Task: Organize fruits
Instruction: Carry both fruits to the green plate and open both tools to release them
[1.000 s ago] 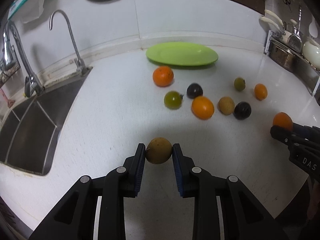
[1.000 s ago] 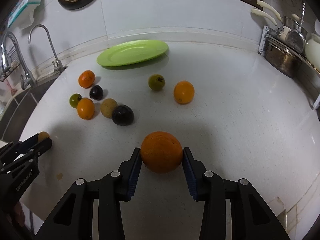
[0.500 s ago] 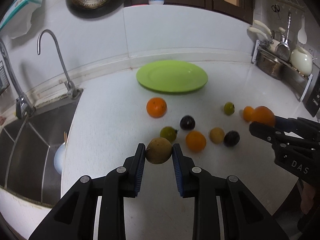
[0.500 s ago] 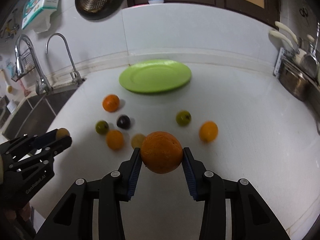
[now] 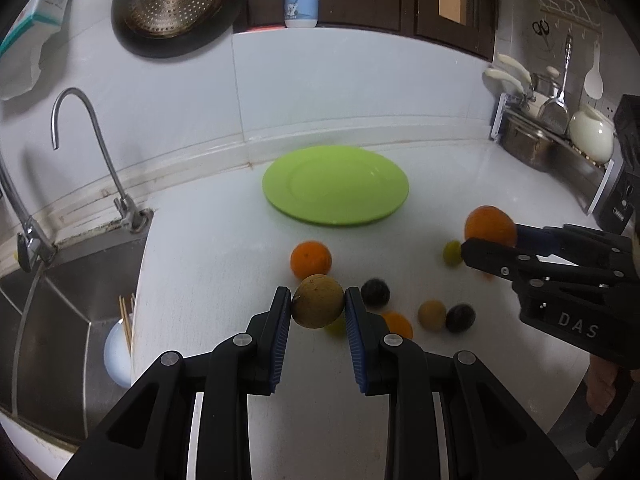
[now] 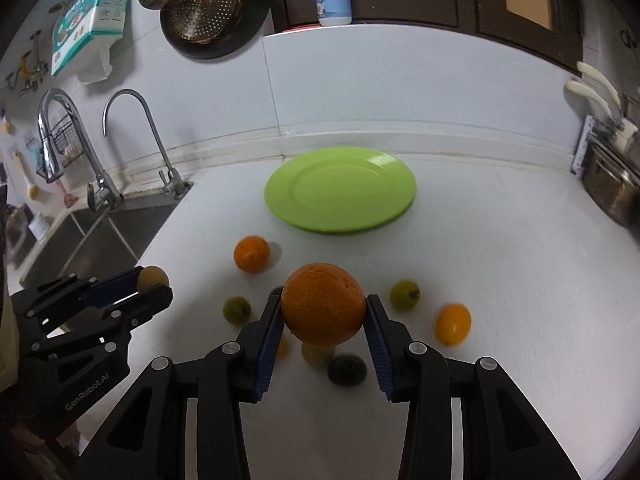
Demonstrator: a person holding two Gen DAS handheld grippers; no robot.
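My left gripper (image 5: 317,307) is shut on a small brown-yellow round fruit (image 5: 317,306), held in the air above the white counter. My right gripper (image 6: 323,310) is shut on a large orange (image 6: 323,309), also lifted. Each gripper shows in the other's view: the right gripper (image 5: 486,240) with the orange (image 5: 489,225), the left gripper (image 6: 156,286) with the brown fruit (image 6: 153,277). A bare green plate (image 5: 336,185) (image 6: 340,189) lies ahead by the back wall. Several loose fruits remain between me and it, among them an orange (image 5: 311,259) and dark ones (image 5: 375,292).
A steel sink (image 5: 60,320) with two taps (image 5: 94,152) lies on the left; a bowl with chopsticks (image 5: 119,350) sits in it. A dish rack with pots and utensils (image 5: 552,136) stands at the right. A colander (image 6: 208,4) hangs on the wall.
Both grippers have risen from the counter with their fruits and moved toward the plate, which now looks nearer. The loose fruits lie lower in both views.
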